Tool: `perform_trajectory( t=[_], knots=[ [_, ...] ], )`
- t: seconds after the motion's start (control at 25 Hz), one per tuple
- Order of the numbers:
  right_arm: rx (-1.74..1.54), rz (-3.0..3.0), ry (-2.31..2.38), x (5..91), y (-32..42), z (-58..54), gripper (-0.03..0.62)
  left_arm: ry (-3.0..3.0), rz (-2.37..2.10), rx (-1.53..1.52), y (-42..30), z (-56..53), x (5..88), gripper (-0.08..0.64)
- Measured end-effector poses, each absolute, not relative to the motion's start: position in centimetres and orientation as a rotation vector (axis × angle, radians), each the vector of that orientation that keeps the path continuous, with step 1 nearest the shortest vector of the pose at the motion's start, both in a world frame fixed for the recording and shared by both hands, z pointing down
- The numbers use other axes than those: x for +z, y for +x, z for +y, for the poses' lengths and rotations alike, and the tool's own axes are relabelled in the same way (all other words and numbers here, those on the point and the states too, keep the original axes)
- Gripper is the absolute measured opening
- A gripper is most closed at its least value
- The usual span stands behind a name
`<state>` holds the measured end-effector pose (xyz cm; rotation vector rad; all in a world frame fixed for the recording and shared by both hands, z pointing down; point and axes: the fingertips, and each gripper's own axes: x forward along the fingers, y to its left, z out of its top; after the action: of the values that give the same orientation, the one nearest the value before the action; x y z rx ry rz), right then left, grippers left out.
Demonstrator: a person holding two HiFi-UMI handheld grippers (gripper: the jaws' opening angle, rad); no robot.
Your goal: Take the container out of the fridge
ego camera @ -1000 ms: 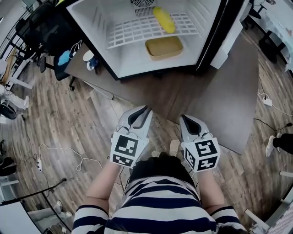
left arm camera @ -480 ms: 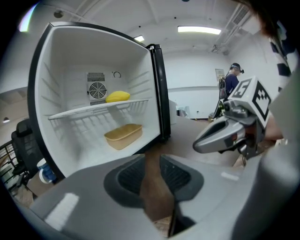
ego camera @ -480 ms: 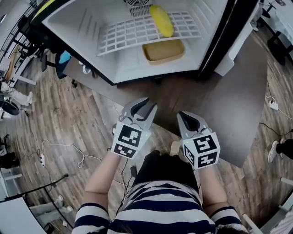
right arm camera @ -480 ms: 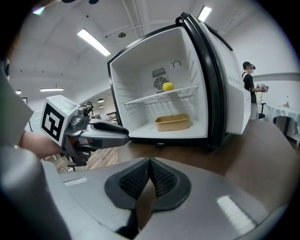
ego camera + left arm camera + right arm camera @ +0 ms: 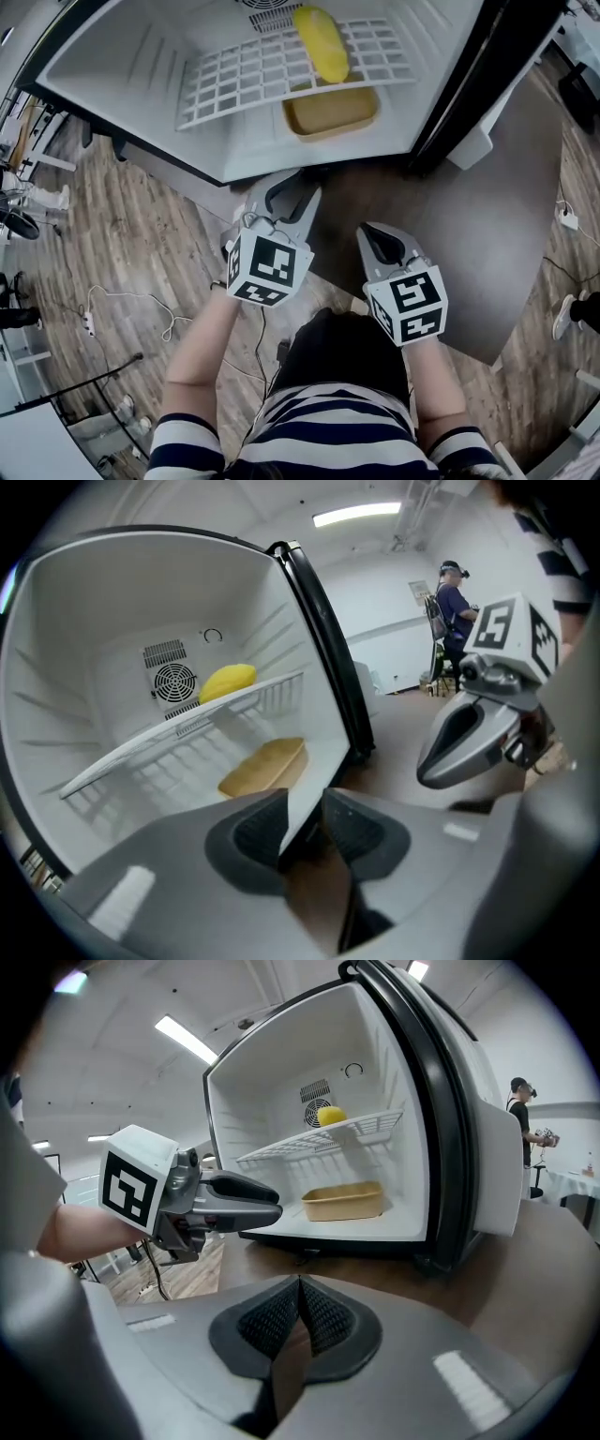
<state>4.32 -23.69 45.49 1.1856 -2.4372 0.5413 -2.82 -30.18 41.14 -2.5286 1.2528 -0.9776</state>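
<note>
- The fridge (image 5: 141, 66) stands open across the top of the head view, its white inside facing the person.
- The tan container (image 5: 331, 110) lies on the fridge's bottom, at the upper middle of the frame, partly under the front edge of the wire shelf (image 5: 253, 70).
- A yellow object (image 5: 321, 42) rests on that shelf, above the container in the frame.
- The left hand-held gripper (image 5: 292, 187) is at the middle of the frame, just below the fridge's front edge. Its tips point up towards the opening, and the container is a little above and to the right of them, not touched.
- In the left gripper view its jaws stand slightly spread with nothing between them. The container shows above the jaws and a little to the left, inside the fridge.
- The right hand-held gripper (image 5: 373, 236) is lower and to the right of the left one, over the dark brown table (image 5: 459, 234). It is farther from the container, which sits above and a little to its left in the frame.
- In the right gripper view its jaws are pressed together at the tips and hold nothing. The container shows at the frame's middle, well beyond the jaws, on the fridge bottom.
- Pale wood floor (image 5: 112, 244) fills the left of the head view.
</note>
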Motion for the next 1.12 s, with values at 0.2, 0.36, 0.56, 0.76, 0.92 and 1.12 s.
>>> perform_trajectory(
  t=[0.2,0.36,0.56,0.76,0.92,1.12],
  knots=[
    [0.533,-2.438,1.16,46.5,4.4,-25.1,-0.008,-2.442,1.188,-1.066,-2.2,-33.3,41.9,0.0],
    [0.539,-2.452,1.135,47.3,3.9,-25.9,-0.008,-2.356,1.152,-1.116,-1.7,-35.2,42.2,0.0],
    [0.545,-2.465,1.086,48.4,3.1,-26.5,-0.008,-2.297,1.084,-1.195,-1.2,-37.1,43.0,0.0],
    [0.548,-2.465,1.056,49.3,2.9,-27.0,-0.008,-2.238,0.995,-1.288,-1.3,-38.9,43.7,0.0],
    [0.563,-2.459,1.049,50.0,3.1,-27.2,-0.008,-2.261,0.907,-1.349,-1.3,-39.3,44.4,0.0],
    [0.568,-2.455,1.04,50.5,3.1,-27.4,-0.008,-2.278,0.846,-1.393,-1.3,-39.3,45.0,0.0]
  ],
)
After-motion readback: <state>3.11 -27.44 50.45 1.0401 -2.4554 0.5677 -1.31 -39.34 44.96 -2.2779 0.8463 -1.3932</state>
